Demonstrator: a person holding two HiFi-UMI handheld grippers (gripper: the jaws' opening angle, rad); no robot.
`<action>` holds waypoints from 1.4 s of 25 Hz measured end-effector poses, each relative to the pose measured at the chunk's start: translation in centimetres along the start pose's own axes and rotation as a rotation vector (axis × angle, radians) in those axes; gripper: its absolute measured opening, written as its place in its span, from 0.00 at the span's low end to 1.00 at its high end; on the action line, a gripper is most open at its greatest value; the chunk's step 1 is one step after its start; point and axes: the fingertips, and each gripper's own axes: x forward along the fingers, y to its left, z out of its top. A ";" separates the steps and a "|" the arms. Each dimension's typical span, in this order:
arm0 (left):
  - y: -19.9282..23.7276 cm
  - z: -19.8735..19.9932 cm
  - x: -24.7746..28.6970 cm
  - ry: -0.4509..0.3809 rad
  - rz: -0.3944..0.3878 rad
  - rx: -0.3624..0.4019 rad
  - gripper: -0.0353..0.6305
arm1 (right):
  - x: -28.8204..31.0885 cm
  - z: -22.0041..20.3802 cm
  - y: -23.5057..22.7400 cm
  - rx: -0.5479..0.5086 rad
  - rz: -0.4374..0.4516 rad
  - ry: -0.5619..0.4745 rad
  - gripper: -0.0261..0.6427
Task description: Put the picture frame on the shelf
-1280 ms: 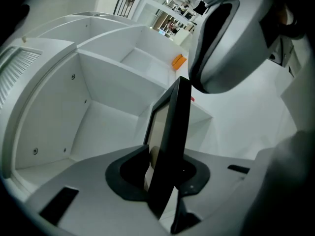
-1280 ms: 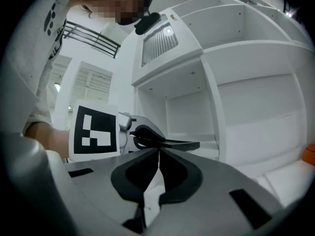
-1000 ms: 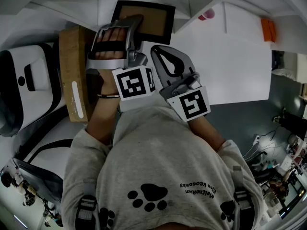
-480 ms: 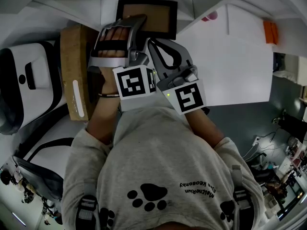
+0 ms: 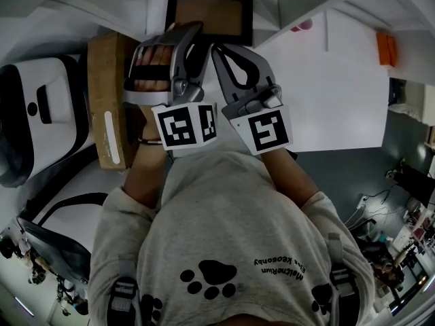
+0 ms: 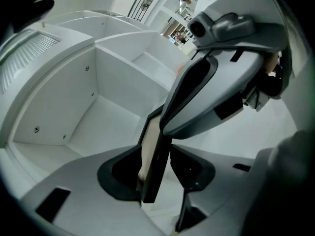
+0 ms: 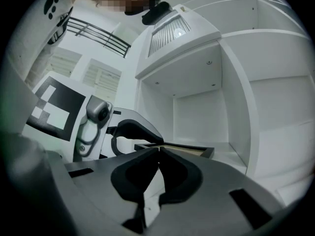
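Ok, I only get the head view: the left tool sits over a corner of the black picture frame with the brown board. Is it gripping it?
Observer: No. The left gripper view shows the left tool with jaws apart, having just been opening; the black picture frame has its edge between them, with a gap beside it.
Operator: And the right tool?
Observer: The right gripper view shows the right tool shut, tip to tip, on nothing.
Operator: Is the frame down?
Observer: Seen side-on there, it lies flat on the white shelf compartment floor.

White shelf unit (image 7: 236, 112) w/ cubbies, grey floor (image 5: 353, 165)
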 end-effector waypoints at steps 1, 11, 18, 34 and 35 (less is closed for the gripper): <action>0.0 -0.1 -0.3 -0.001 -0.001 -0.008 0.31 | 0.1 0.0 0.0 0.000 -0.001 -0.001 0.09; 0.0 -0.1 -2.8 -0.088 0.027 -0.182 0.31 | 0.8 0.0 -0.8 -0.010 -0.015 -0.008 0.09; -0.7 -1.5 -2.2 -0.135 0.003 -0.605 0.13 | 1.2 0.0 -1.1 -0.021 -0.021 -0.014 0.09; -0.1 -2.0 -0.1 -0.164 -0.024 -0.768 0.10 | 1.9 -0.9 -2.0 -0.023 -0.058 0.007 0.09; 0.0 -1.9 0.0 -0.168 -0.025 -0.767 0.10 | 2.0 -1.0 -2.1 -0.022 -0.061 0.008 0.09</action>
